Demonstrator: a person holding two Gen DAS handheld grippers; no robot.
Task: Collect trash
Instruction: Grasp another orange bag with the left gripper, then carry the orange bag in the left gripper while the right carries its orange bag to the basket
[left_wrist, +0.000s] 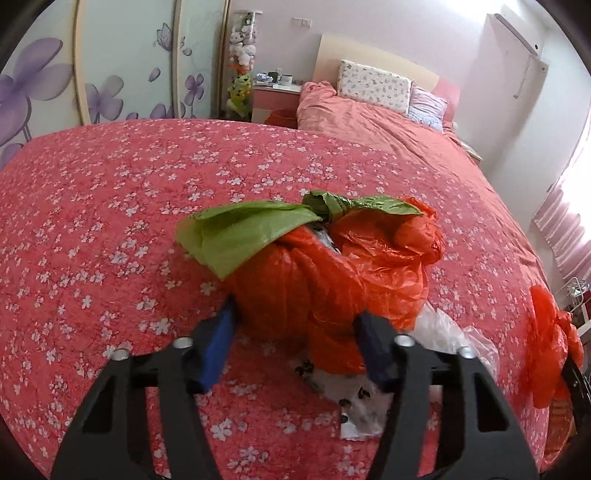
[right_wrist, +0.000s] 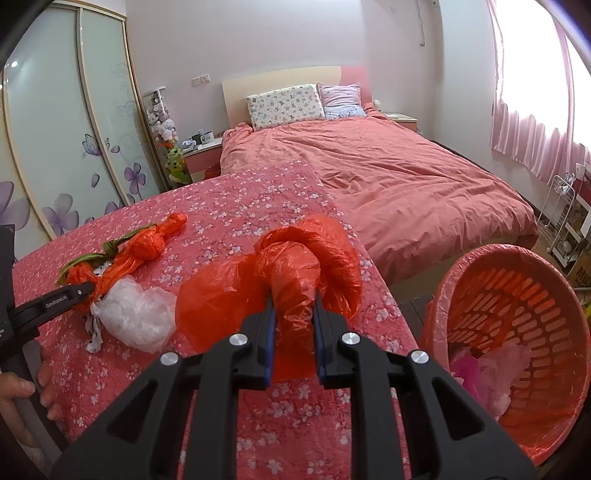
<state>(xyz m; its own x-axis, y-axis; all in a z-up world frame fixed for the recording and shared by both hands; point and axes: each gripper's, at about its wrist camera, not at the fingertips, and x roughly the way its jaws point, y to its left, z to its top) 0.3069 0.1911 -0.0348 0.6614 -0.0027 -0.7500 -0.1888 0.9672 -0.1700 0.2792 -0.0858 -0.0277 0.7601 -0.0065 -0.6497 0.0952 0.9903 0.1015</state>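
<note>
- The right gripper (right_wrist: 294, 314) has its two blue-padded fingers closed most of the way onto a crumpled orange plastic bag (right_wrist: 291, 273); the bag bulges above and to the left of the fingertips, and a strip of it hangs down between the pads.
- To the right of that gripper and lower down stands an orange slotted wastebasket (right_wrist: 513, 295), lined with a thin orange film; pink and pale crumpled plastic lies in its bottom.
- Under the right gripper is a table with a red flowered cloth (right_wrist: 221, 206); beyond the table, past the fingertips, lies a bed with a pink duvet (right_wrist: 406, 177).
- The left gripper (left_wrist: 295, 325) is wide open, its blue pads on either side of the near end of a knotted orange bag (left_wrist: 332, 273), which lies on the cloth; whether the pads touch the bag cannot be told.
- A green plastic strip (left_wrist: 236, 232) is tied round the top of that bag, spreading ahead and to the left of the left fingers.
- Just right of the left gripper's right finger, partly under the orange bag, lies a clear crumpled plastic bag (left_wrist: 450, 332), and below it a white scrap with dark prints (left_wrist: 358, 402).
- In the right wrist view the same heap lies well to the left of the right gripper, with the clear bag nearest it.
- At the far right edge of the left wrist view the held orange bag shows again.
</note>
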